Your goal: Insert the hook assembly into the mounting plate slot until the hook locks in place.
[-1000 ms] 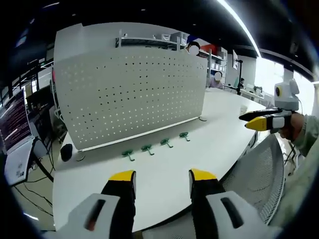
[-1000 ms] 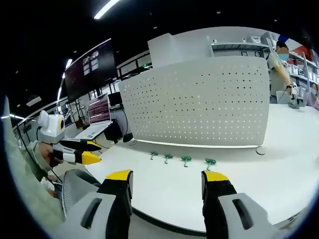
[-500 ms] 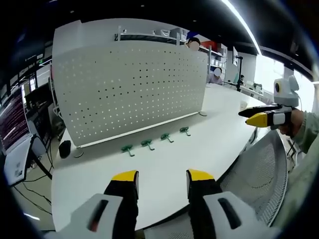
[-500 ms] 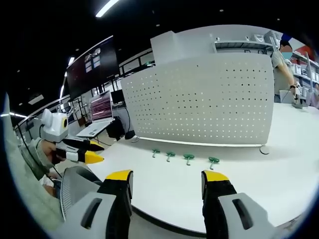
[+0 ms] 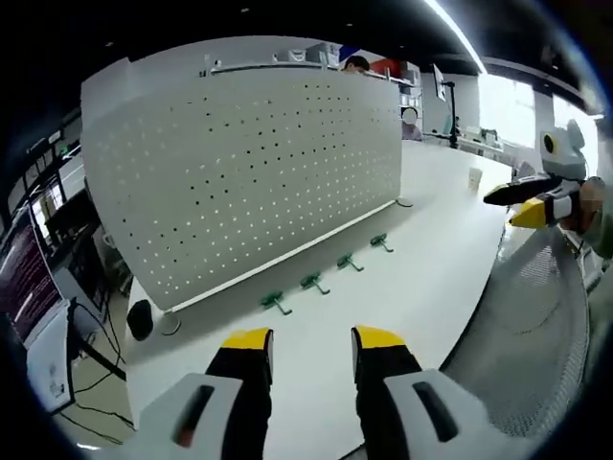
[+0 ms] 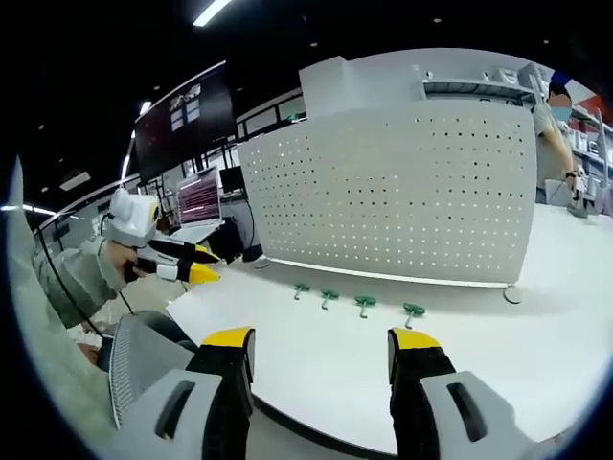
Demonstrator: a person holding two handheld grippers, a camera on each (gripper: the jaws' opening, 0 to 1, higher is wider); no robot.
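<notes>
A broad white surface (image 5: 421, 287) curves through a dim workshop lit by ceiling strip lights; on it stands an upright white perforated mounting plate (image 5: 239, 172), resting on small round feet; at its foot, just in front of its lower edge, four green hook assemblies (image 5: 312, 283) lie in a row on the surface, apart from one another and not touching the plate; behind the plate rise a grey partition and shelving, and monitors (image 6: 198, 196) glow on desks off to the side; a person (image 6: 556, 125) stands at the far end beside the plate in the right gripper view; a grey mesh chair back (image 5: 536, 345) sits at the surface's near edge.

The left tool (image 5: 306, 340) hangs above the near edge of the surface, its yellow-tipped jaws standing apart with nothing between them, aimed toward the hooks; the right tool (image 6: 321, 340) is likewise spread wide and empty, held short of the row.

In the left gripper view the right tool appears at the far right, held by a hand (image 5: 589, 206) in a pale green sleeve, its tips pointing inward over the surface; the right gripper view shows the left tool at the left edge, gripped level above the chair; a wall-mounted dark screen (image 6: 187, 120) appears in the right gripper view.
</notes>
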